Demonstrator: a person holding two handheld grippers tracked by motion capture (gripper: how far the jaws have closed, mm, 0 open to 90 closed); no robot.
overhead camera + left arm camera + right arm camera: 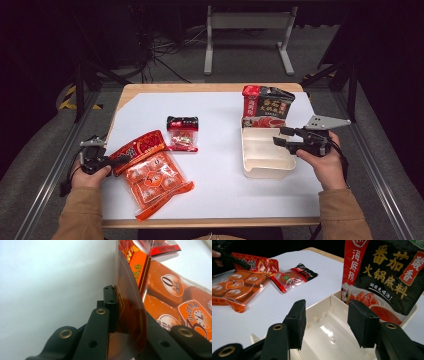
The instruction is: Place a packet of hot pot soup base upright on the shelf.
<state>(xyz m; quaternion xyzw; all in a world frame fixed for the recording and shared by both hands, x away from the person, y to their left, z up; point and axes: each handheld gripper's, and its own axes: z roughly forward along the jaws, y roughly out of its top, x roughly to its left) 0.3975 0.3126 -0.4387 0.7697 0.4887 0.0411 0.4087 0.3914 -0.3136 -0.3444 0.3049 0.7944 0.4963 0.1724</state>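
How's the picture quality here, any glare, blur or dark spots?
High view: white table sheet brightly lit, room beyond it dark. Left gripper view: the left gripper is shut on the red packet, whose near foil is blurred; the sheet looks washed out. Right gripper view: glare in the cream tray, jaws soft.

Black-and-red soup-base pouch (384, 275) reading 海底捞, 番茄火锅底料 and 酸香, orange snack pack (180, 302) at 9 o'clock bearing a 0 badge and large 3
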